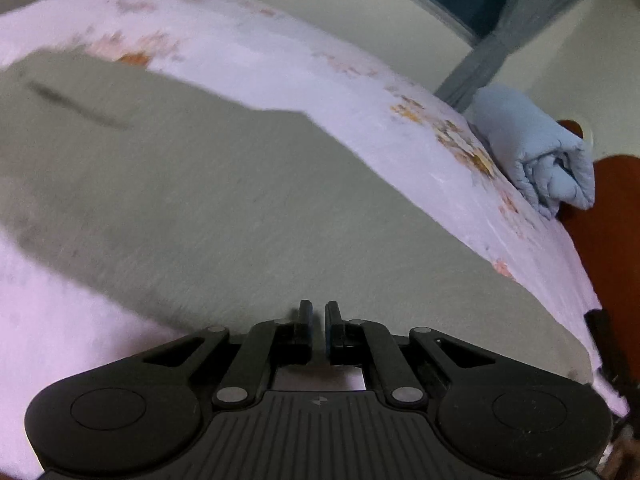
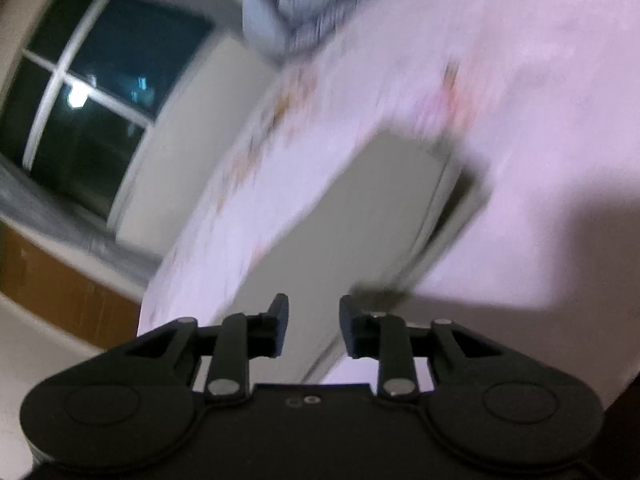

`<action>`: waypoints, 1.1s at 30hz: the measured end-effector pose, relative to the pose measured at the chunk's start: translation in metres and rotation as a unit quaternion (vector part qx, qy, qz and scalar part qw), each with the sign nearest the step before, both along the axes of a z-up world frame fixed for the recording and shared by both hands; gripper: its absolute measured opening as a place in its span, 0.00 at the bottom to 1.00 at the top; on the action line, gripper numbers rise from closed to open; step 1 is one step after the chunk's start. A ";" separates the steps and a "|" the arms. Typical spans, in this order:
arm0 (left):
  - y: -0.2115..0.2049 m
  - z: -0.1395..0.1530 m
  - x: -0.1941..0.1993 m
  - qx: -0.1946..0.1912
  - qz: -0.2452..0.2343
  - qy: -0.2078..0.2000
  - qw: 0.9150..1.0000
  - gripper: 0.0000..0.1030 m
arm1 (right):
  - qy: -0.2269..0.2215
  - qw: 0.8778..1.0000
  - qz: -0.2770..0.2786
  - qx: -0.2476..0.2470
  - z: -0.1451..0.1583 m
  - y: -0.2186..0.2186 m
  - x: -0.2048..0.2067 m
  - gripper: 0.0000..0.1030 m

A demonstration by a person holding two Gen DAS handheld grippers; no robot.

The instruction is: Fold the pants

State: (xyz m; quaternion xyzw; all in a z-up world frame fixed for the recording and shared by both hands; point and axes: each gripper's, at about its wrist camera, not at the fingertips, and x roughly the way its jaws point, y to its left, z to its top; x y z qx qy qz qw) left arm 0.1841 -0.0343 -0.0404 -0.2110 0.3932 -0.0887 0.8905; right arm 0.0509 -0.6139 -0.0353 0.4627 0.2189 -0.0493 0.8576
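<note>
1. Lying flat on the bed: grey-green pants, spread over a pale pink sheet with orange flower prints.
2. In the left wrist view: left gripper low over the near part of the cloth, jaws drawn to a narrow slit, nothing visibly pinched between them.
3. In the right wrist view: right gripper with jaws set moderately apart, empty, poised over the near end of the pants; picture blurred, so contact with the cloth hard to judge.
4. Judged step: reaching for a hem or edge to lift and carry over for a fold.
5. To do it well: open the left jaws before descending, take both layers of the edge at once, grip at matching points across the width, lift just clear of the sheet, lay over squarely so edges meet.
6. Look of the pants: smooth, matte, largely wrinkle-free, a dark slanted pocket slit near the far left; from the right view already a long tidy rectangle with a darker folded edge at the far end.
7. Off at the bed's far edge: a rolled pale blue blanket, well apart from the pants.
</note>
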 end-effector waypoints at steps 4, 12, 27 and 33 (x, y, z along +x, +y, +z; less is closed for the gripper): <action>-0.007 0.008 0.019 0.018 -0.016 0.012 1.000 0.05 | 0.002 0.999 -0.040 -0.024 0.004 -0.050 0.018 0.78; -0.016 -0.004 0.017 0.021 -0.008 0.031 0.999 0.07 | 0.079 0.994 0.060 -0.044 -0.006 -0.080 0.110 0.66; -0.014 -0.006 0.021 0.009 -0.013 0.039 0.999 0.11 | 0.080 0.979 0.135 -0.130 -0.015 -0.048 0.120 0.08; 0.001 -0.007 0.017 0.003 -0.019 0.036 0.999 0.11 | 0.001 0.996 0.068 -0.066 -0.006 -0.047 0.051 0.13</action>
